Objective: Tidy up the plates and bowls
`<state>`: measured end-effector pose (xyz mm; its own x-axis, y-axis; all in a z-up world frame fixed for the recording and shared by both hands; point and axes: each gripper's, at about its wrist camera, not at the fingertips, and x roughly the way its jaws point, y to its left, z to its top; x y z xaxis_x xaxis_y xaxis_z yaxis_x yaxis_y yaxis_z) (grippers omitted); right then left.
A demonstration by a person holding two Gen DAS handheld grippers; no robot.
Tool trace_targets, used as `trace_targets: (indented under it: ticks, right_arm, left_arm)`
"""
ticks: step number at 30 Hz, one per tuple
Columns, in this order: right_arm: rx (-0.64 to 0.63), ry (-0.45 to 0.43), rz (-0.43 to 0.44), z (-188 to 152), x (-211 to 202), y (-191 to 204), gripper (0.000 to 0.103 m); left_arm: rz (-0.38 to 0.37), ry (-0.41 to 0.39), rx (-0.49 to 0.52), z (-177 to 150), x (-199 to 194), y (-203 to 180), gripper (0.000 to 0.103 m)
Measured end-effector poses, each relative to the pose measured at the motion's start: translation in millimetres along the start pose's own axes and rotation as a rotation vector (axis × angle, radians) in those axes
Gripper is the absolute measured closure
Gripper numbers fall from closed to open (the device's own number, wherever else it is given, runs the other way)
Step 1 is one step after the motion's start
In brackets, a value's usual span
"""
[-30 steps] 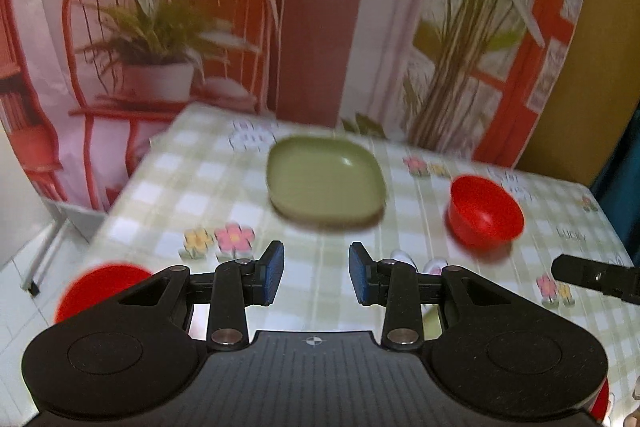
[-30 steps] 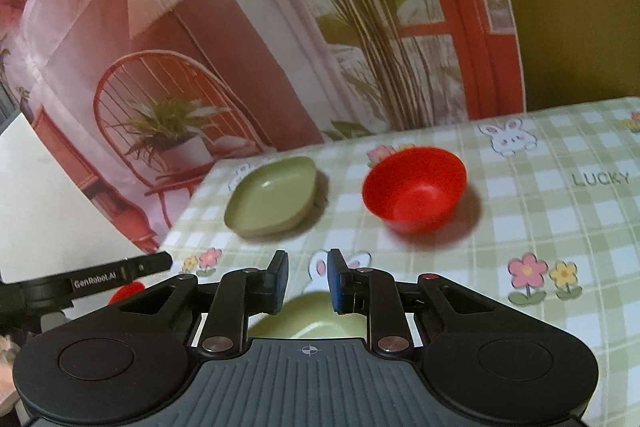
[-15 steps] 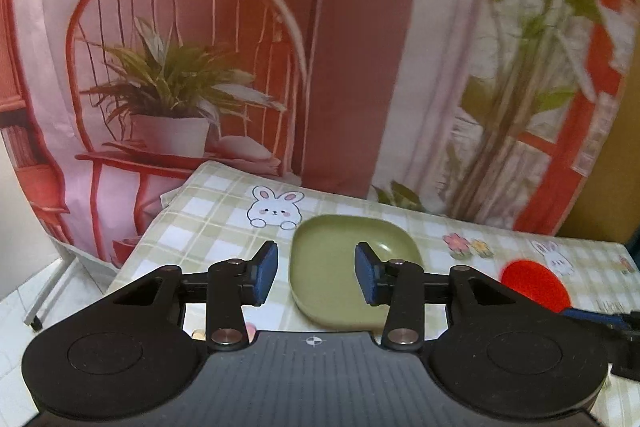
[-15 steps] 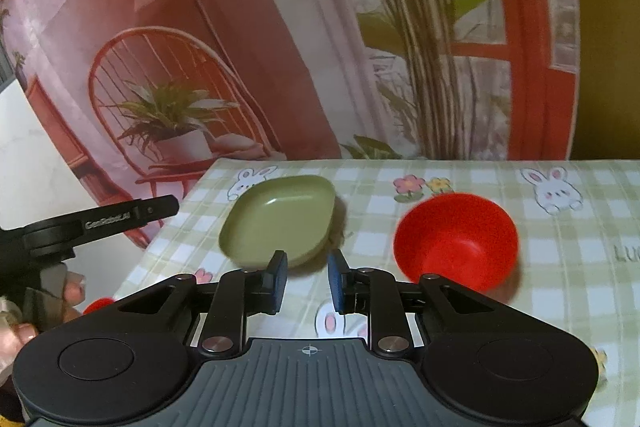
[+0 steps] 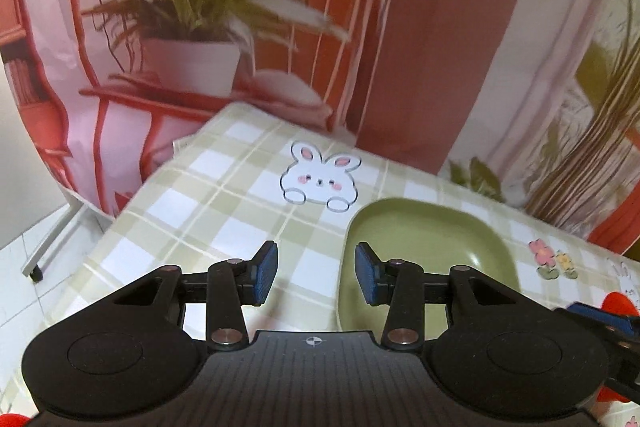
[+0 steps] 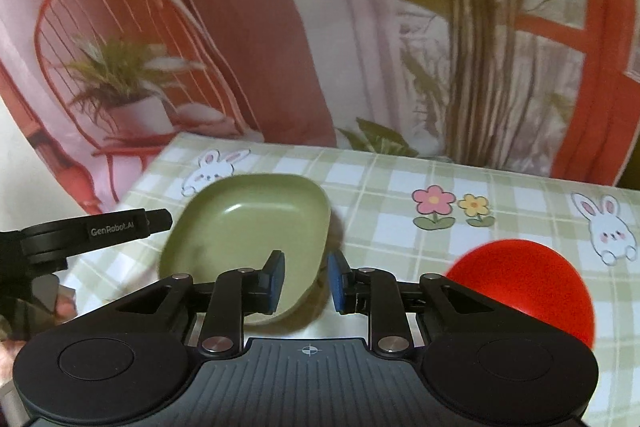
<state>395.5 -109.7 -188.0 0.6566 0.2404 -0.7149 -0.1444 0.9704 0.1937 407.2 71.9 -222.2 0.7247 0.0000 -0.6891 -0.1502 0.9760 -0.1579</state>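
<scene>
The left gripper (image 5: pixel 316 273) has just been opening, nothing between its pads, beside the left rim of the olive-green squarish plastic plate (image 5: pixel 432 243). The right gripper (image 6: pixel 306 281), narrowly parted and empty, straddles the plate's right rim. A glossy red round bowl (image 6: pixel 524 287) sits just right. Apparently the approach step; next each must settle over a rim and close.

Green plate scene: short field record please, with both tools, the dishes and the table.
green plate: upright on the table, near its far corner
red bowl: on the table, right of the plate
left tool: open, empty, over the plate's left rim
right tool: open, empty, over the plate's right rim
table: green check cloth, rabbit and flower prints
</scene>
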Motion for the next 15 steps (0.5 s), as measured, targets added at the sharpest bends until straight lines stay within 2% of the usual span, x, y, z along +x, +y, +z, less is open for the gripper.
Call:
trace_targets:
  ticks: [10, 12, 14, 15]
  right_arm:
    - [-0.023, 0.082, -0.029, 3, 43, 2, 0.080]
    - [-0.027, 0.102, -0.032, 3, 49, 2, 0.081]
    - [-0.025, 0.114, -0.036, 3, 52, 1, 0.084]
    - [-0.018, 0.125, -0.033, 3, 53, 1, 0.085]
  left_arm:
    - [-0.009, 0.071, -0.012, -7, 23, 1, 0.059]
    - [-0.013, 0.084, -0.037, -8, 27, 2, 0.067]
    - [-0.015, 0.086, -0.036, -9, 29, 1, 0.070]
    - [-0.018, 0.084, -0.022, -9, 30, -1, 0.077]
